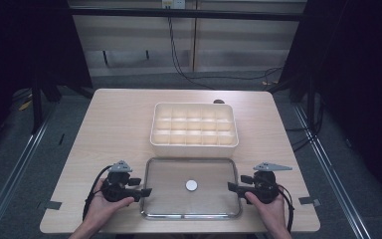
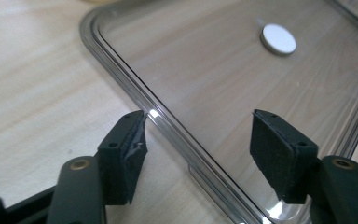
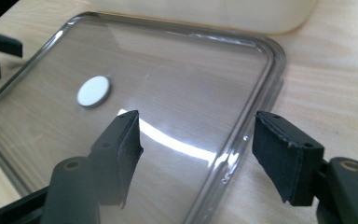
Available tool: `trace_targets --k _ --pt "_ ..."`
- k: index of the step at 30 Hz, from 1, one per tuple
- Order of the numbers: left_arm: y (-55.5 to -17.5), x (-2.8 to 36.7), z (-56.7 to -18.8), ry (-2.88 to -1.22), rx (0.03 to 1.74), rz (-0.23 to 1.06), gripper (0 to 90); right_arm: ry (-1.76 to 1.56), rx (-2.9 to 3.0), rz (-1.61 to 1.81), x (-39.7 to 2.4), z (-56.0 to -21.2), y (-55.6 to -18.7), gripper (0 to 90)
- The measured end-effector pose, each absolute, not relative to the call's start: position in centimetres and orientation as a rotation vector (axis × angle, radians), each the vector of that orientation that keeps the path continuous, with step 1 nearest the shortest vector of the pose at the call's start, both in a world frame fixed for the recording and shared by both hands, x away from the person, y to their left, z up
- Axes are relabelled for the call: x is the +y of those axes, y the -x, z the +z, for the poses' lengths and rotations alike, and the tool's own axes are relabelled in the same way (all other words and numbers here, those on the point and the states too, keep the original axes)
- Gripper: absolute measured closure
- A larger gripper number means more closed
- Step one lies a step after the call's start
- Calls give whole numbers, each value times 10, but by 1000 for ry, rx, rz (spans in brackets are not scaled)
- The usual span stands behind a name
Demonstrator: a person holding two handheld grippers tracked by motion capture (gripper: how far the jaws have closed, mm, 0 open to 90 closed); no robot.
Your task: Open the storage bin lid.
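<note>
Lying flat at the near edge of the worktop (image 1: 114,119), a clear lid (image 1: 169,194) with a raised rim sits between the two grippers, with the wood grain showing through it. A small white disc (image 1: 191,185) marks its middle; whether that disc is a knob or a sticker is hard to make out. The lid's near edge is cut off in both gripper views.

The left gripper (image 1: 146,191) is at the lid's left edge. In the left gripper view its jaws stand partly open astride the rim, one pad (image 2: 133,149) outside over bare wood, the other over the clear panel, neither pressing on it. The right gripper (image 1: 233,187) is at the lid's right edge, jaws likewise partly open astride the rim, with nothing clamped. Both hands are cut off by the bottom of the high view.

Beyond the lid, just apart from its far edge, stands a cream compartment box (image 1: 194,144) at mid-worktop. Its grid of small cells looks empty. A dark object (image 1: 219,101) peeks from behind its far right corner, too hidden to identify.
</note>
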State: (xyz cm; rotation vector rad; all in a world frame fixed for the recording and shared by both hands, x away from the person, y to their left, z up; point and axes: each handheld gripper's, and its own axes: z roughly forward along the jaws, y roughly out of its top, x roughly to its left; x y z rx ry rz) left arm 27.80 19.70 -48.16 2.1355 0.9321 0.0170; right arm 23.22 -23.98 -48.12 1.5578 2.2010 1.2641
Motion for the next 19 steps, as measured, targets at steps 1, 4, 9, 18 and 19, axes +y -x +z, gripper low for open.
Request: trace_targets --k 1,4,9,18,19 --pt "-277 198 -480 -2127 927 23 352 -1541 2209 1272 -239 -479 -231 319" --pt "-275 203 -476 -2122 915 61 322 -1479 2194 1277 -241 -472 -225 302" --pt "-267 215 -470 -2099 908 100 299 -1446 2140 1295 -253 -460 -214 275" --pt "-267 239 -463 -1948 976 204 247 -1472 1990 1274 -285 -457 -205 227" --pt "-269 242 -463 -1944 990 221 245 -1479 1988 1270 -289 -458 -208 218"
